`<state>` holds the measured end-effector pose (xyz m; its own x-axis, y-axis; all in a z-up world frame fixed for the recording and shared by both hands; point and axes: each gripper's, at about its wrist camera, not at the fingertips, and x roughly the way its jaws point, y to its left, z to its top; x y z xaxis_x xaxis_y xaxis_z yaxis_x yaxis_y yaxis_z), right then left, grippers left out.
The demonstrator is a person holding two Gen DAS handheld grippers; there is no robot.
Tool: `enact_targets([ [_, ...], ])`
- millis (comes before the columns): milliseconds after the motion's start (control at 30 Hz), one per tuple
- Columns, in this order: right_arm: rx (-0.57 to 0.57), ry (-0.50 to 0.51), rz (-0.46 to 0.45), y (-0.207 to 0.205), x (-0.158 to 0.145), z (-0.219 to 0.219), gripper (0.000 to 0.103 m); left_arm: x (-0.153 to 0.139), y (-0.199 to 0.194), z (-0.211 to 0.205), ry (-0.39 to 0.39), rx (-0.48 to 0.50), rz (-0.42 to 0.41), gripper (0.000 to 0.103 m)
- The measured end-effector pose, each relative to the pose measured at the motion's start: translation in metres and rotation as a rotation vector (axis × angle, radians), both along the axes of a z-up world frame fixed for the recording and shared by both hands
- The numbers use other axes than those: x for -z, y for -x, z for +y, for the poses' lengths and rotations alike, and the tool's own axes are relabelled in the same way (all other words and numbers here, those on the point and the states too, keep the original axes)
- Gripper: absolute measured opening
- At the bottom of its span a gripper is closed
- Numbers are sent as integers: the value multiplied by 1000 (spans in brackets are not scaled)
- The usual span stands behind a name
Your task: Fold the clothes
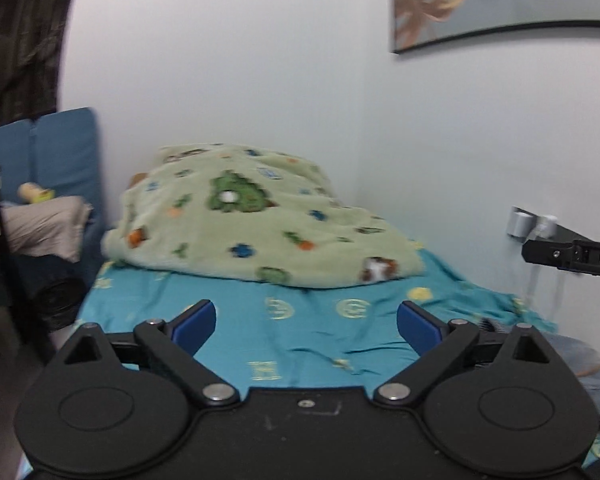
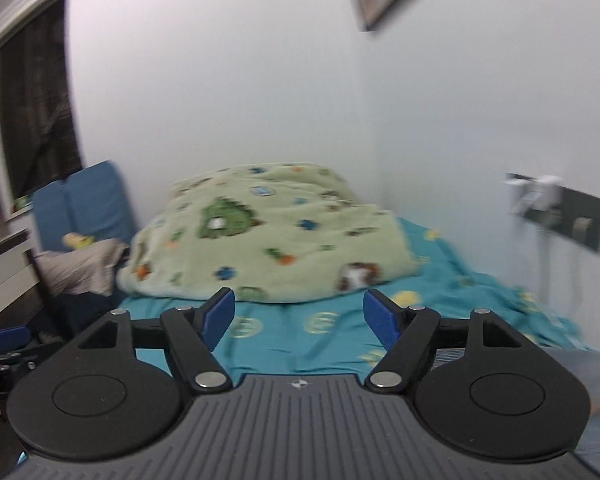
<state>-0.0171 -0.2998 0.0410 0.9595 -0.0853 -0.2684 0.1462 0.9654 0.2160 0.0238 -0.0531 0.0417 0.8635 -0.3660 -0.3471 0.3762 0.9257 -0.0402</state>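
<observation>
White walls back a bed in teal printed sheet. Left gripper wide, empty; right gripper wide, empty (both blue-padded). Fleecy green patterned blanket heaped at far end; pale denim garment at right edge.

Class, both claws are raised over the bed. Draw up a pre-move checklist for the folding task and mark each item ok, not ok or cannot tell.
1. Left claw open and holding nothing: ok.
2. Right claw open and holding nothing: ok.
3. Bare turquoise sheet ahead of the claws: ok.
4. Green blanket out of the way at the far end: ok.
5. Garment to fold located: cannot tell; only a strip of pale blue cloth shows at the right edge.
</observation>
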Motion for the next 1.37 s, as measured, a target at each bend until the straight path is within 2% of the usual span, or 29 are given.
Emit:
enact_targets([
  [200, -108, 55, -16, -54, 23, 55, 79, 28, -24, 42, 22, -139, 28, 98],
  [300, -125, 75, -21, -68, 35, 73, 82, 39, -34, 51, 38, -178, 42, 98],
  [500, -152, 69, 13, -78, 63, 80, 97, 56, -48, 52, 44, -226, 39, 99],
  [633, -151, 97, 48, -77, 76, 81, 101, 65, -54, 51, 77, -219, 82, 100],
  [700, -147, 119, 47, -77, 79, 81, 102, 67, -54, 46, 50, -220, 72, 100],
  [800, -157, 73, 58, -78, 81, 76, 102, 71, -55, 42, 28, -207, 85, 100],
  [967, -146, 68, 77, -80, 86, 75, 102, 74, -53, 38, 0, -203, 76, 100],
  [1367, -145, 113, 88, -77, 89, 80, 102, 72, -44, 35, -9, -191, 56, 101],
])
